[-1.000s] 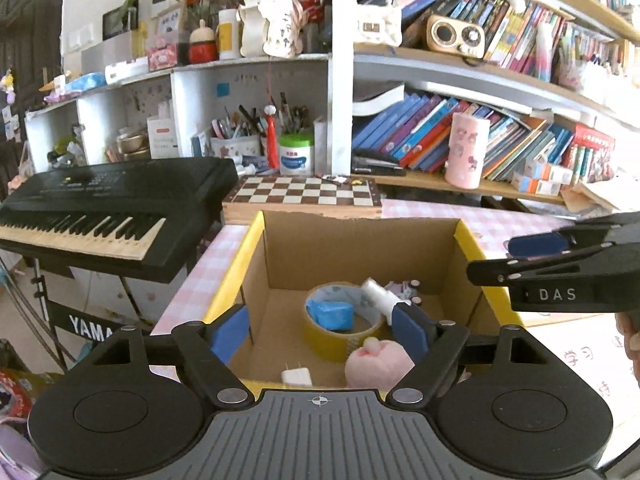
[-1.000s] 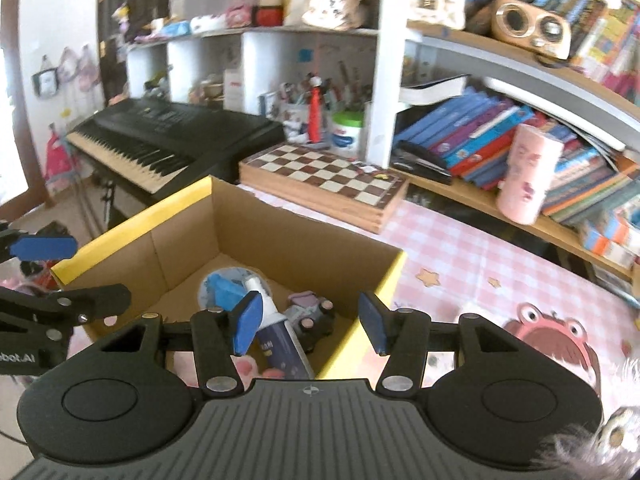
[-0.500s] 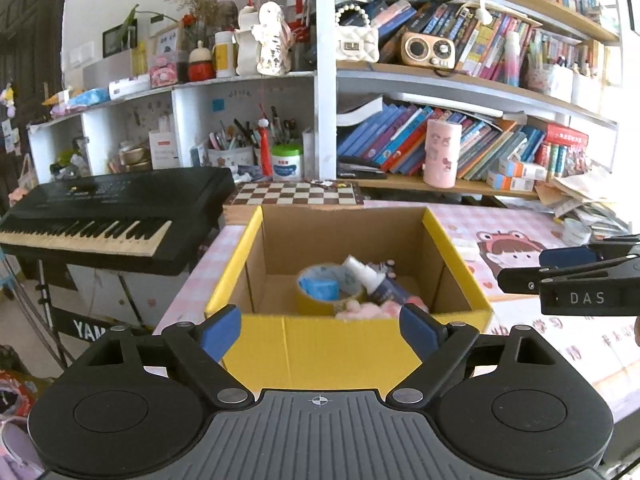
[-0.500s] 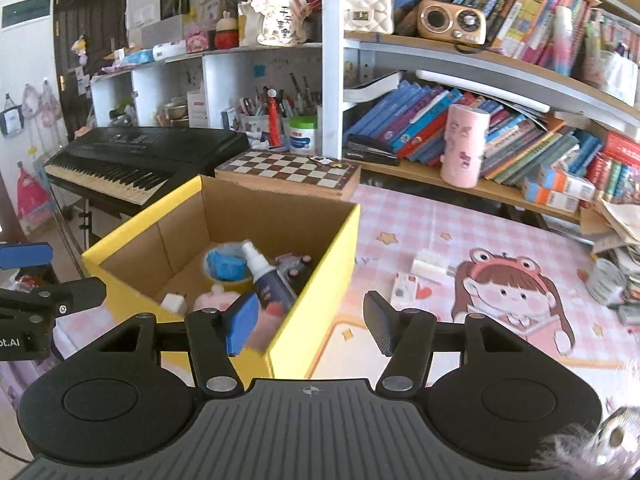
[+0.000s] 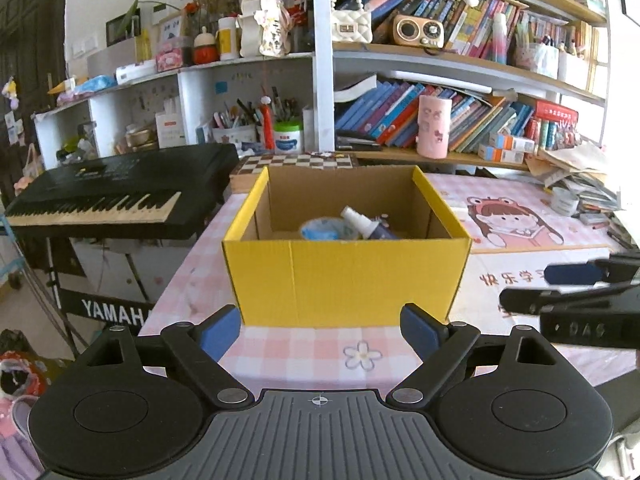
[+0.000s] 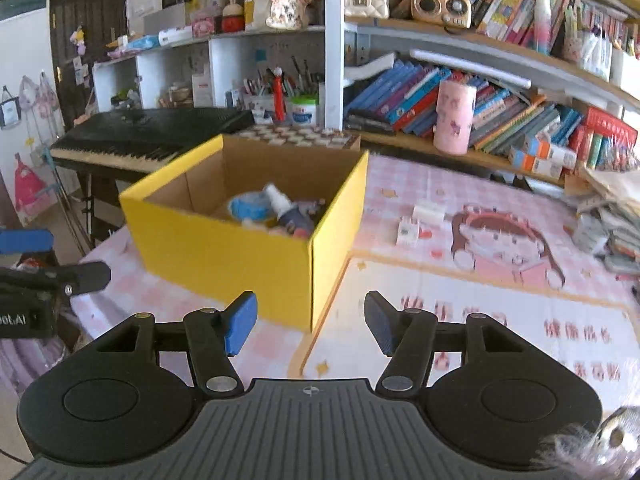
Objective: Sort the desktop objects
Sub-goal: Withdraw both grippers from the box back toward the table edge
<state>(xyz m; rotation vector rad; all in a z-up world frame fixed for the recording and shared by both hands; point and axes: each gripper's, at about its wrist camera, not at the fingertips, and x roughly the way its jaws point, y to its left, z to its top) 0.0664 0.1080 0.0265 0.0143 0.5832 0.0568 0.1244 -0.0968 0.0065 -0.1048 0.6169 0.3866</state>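
While both grippers are held back at the near edge of the table, the two small white items (image 6: 418,224) left on the pink mat are seen far and to the right of the yellow box (image 6: 224,252), well apart from either tool. The right gripper (image 6: 310,326), part spread and empty, is judged the nearer; the pair lies ahead and right of it. The left gripper (image 5: 320,330) is spread wide, empty, facing the box.
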